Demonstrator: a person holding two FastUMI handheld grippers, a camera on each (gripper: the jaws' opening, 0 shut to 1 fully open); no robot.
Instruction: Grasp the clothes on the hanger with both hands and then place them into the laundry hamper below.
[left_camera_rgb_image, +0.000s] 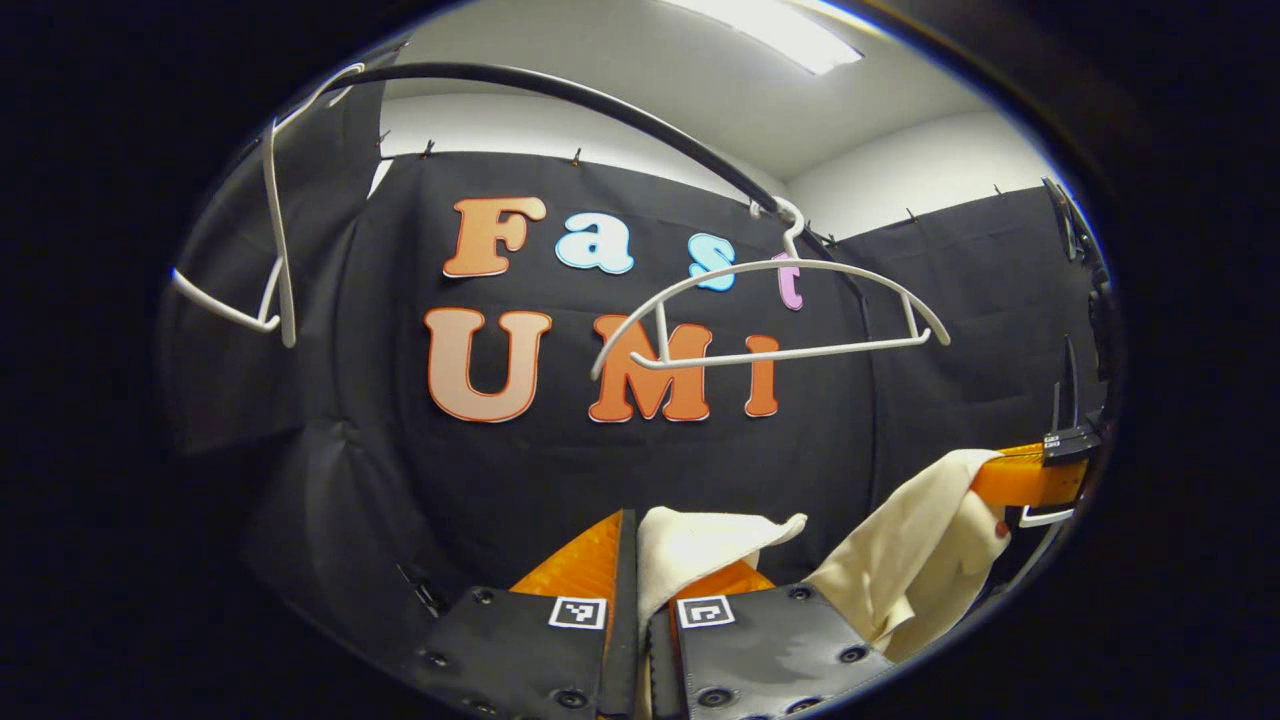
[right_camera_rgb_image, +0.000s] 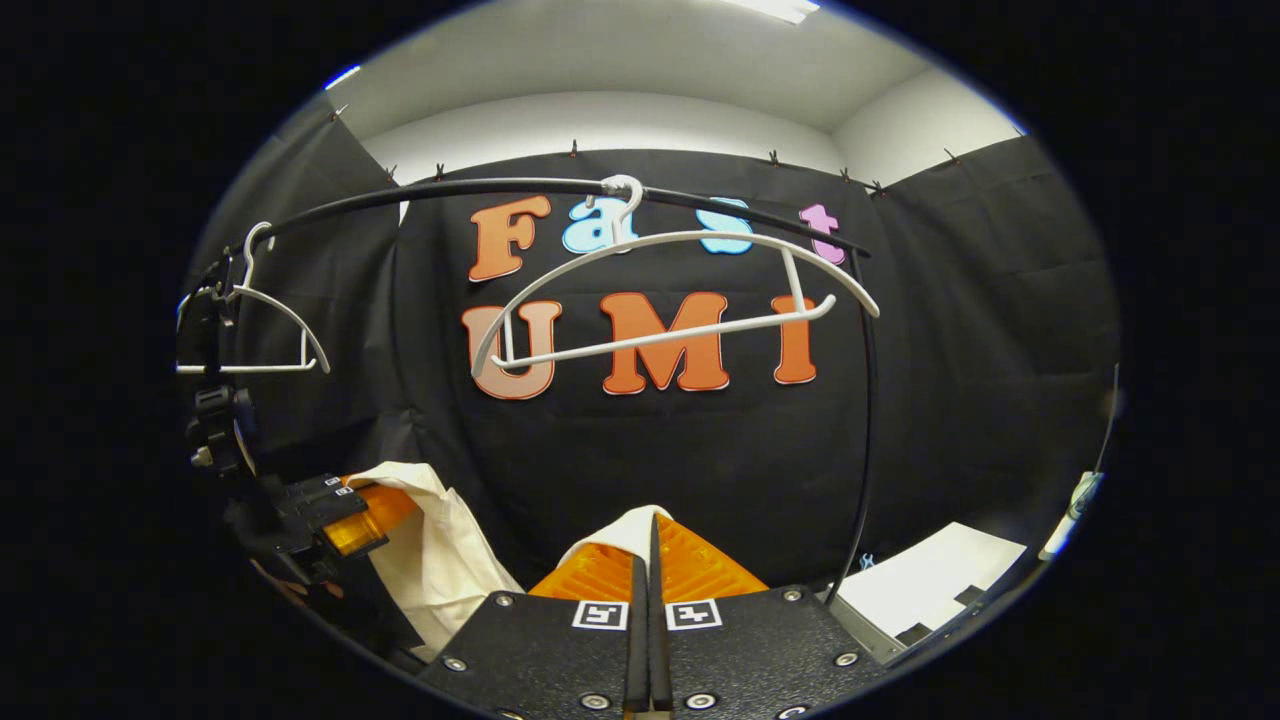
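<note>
We are pinching one cream cloth with both grippers, left and right; two bare hangers are hanging on one rail.

The light comes from a ceiling lamp that is overexposed and glares white. The ceiling and upper walls are bright, while the lower half of both views is dim. Strong fisheye distortion bends the black rail into a curve. The edges are slightly soft; the centre is sharp.
</note>
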